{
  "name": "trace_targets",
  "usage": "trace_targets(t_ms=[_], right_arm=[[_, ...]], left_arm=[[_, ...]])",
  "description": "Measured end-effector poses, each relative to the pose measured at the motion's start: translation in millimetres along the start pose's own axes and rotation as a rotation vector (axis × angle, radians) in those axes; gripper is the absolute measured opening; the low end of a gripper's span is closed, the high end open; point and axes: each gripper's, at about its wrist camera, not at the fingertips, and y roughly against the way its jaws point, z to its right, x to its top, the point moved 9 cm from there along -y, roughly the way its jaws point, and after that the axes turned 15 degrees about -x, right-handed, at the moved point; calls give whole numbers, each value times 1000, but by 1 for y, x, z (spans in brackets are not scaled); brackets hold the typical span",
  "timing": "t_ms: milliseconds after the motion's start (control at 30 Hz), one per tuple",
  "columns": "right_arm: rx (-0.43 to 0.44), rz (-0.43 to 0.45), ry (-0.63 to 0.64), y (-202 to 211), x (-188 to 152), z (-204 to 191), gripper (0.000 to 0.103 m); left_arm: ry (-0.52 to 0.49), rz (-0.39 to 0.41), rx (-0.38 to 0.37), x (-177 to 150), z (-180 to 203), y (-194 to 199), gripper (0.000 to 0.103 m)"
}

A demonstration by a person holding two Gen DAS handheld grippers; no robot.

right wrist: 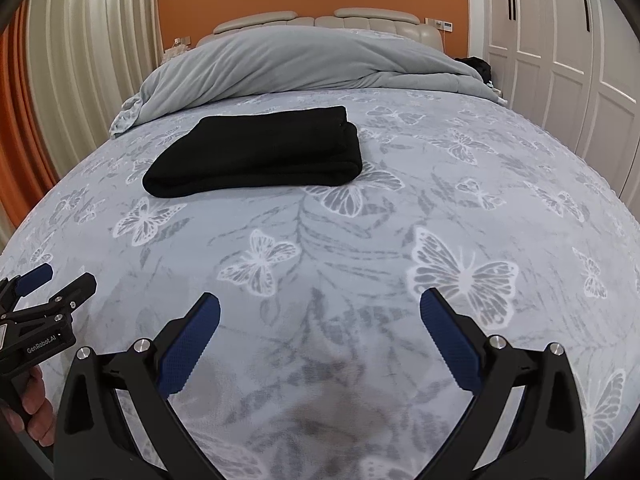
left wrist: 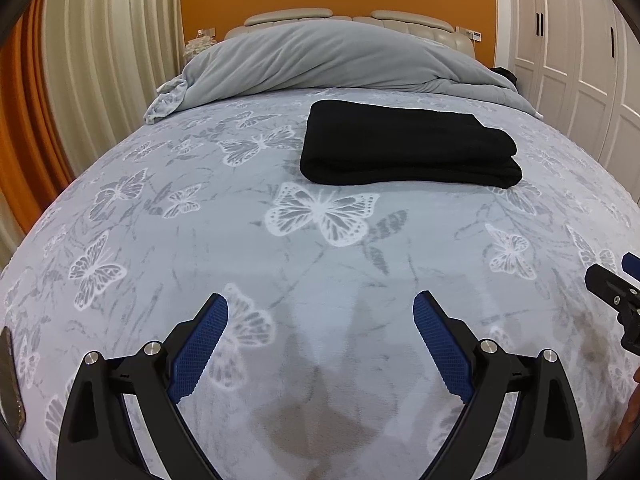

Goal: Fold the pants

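Observation:
Black pants [left wrist: 404, 144] [right wrist: 260, 152] lie folded in a thick rectangular bundle on the butterfly-print bedspread [left wrist: 200, 240] [right wrist: 440, 184], well ahead of both grippers. My left gripper [left wrist: 320, 304] hovers over the near part of the bed, open, with nothing between its blue pads. My right gripper [right wrist: 320, 304] is likewise open and empty, to the right of the left one. The right gripper's tip shows at the left wrist view's right edge [left wrist: 616, 284]; the left gripper shows at the right wrist view's left edge [right wrist: 48, 284], held by a hand [right wrist: 36, 408].
A rumpled grey duvet [left wrist: 328, 60] [right wrist: 304, 64] is heaped at the head of the bed under a padded headboard [right wrist: 320, 22]. Cream curtains [left wrist: 100, 60] hang on the left, white wardrobe doors [right wrist: 560, 60] stand on the right. A dark flat object [left wrist: 10, 384] lies at the bed's left edge.

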Motion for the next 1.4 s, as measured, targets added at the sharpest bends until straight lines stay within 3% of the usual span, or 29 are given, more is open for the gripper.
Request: trace_targets(t_ms=[700, 1400], right_arm=[[-4, -2, 2, -1, -1, -1, 98], [-2, 1, 12, 0, -2, -5, 98]], left_arm=[[-22, -1, 37, 1, -4, -1, 92], [-19, -14, 23, 7, -5, -3, 92]])
